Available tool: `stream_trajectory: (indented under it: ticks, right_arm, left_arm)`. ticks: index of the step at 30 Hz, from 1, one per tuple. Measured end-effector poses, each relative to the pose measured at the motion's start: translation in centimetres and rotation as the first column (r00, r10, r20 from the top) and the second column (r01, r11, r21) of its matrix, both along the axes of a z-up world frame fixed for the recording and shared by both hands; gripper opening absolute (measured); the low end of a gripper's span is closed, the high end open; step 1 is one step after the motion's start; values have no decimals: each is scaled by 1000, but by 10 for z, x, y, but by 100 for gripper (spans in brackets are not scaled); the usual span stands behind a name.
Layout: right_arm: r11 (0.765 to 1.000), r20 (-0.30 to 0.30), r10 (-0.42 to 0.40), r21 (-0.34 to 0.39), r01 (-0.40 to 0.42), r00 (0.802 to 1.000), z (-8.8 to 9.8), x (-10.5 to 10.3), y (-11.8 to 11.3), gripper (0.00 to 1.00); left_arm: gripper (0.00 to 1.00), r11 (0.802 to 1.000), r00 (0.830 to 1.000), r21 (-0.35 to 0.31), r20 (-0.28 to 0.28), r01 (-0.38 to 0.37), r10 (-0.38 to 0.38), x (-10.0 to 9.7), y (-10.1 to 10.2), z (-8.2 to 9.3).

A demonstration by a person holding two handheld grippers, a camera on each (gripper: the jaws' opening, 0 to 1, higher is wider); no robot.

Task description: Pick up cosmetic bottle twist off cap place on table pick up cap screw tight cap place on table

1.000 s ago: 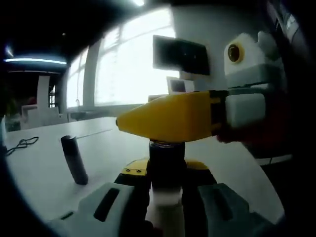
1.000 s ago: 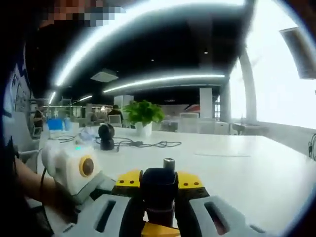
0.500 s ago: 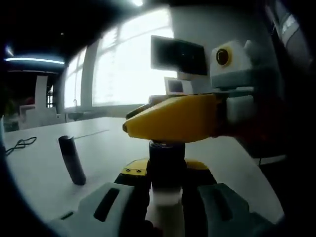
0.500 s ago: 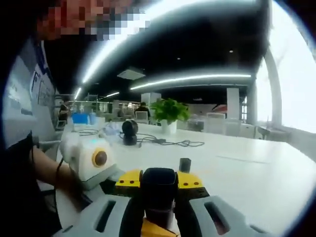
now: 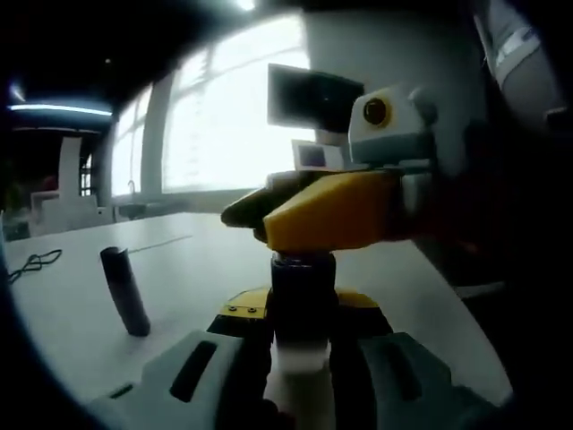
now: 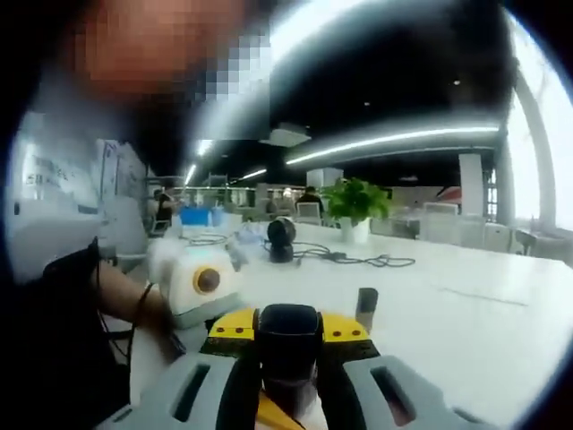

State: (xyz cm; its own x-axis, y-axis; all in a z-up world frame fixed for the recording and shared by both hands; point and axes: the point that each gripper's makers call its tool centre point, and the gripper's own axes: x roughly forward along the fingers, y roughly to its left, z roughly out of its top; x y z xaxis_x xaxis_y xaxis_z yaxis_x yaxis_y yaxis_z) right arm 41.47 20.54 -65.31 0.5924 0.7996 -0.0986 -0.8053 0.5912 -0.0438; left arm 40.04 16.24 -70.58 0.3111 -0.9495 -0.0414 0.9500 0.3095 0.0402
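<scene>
Bottle (image 5: 302, 305) near dark tube (image 5: 124, 291)

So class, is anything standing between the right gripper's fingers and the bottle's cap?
Nothing visible. The right gripper is already closed on the cap atop the bottle, which the left gripper holds. A dark tube stands apart on the table.
</scene>
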Motion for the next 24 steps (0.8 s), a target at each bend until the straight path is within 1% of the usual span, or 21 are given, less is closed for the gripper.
stream_trajectory:
  ticks: [2, 3, 7, 10, 12, 16, 20, 24]
  right_arm:
    - [1000, -8, 29, -2, -29, 1000, 0, -1, 0, 17]
    - [998, -4, 59, -7, -59, 998, 0, -3, 1, 17]
    - [993, -28, 115, 3, -115, 993, -1, -2, 2, 17]
    - [984, -26, 176, 2, -176, 984, 0, -6, 5, 17]
    - [978, -12, 209, -4, -209, 978, 0, -9, 6, 17]
    - [960, 3, 280, -19, -280, 960, 0, -14, 8, 17]
    - [943, -2, 334, -12, -334, 943, 0, -15, 8, 17]
    - [918, -13, 397, -14, -397, 918, 0, -19, 9, 17]
  left_arm:
    - [14, 1000, 1000, -1, -1, 9, -9, -1, -1, 0]
    - [14, 1000, 1000, 0, 1, 14, -14, -2, -1, 0]
    - [14, 1000, 1000, 0, -11, 19, -19, -2, -2, -1]
    - [14, 1000, 1000, 1, -15, 24, -24, -2, -3, -1]
    - [14, 1000, 1000, 2, -12, 29, -29, -3, -3, -1]
    - [14, 999, 999, 2, -8, 45, -45, -6, -4, -1]
    - [14, 998, 998, 2, -14, 56, -56, -7, -5, -1]
    - [14, 998, 997, 3, -20, 69, -69, -9, -5, -1]
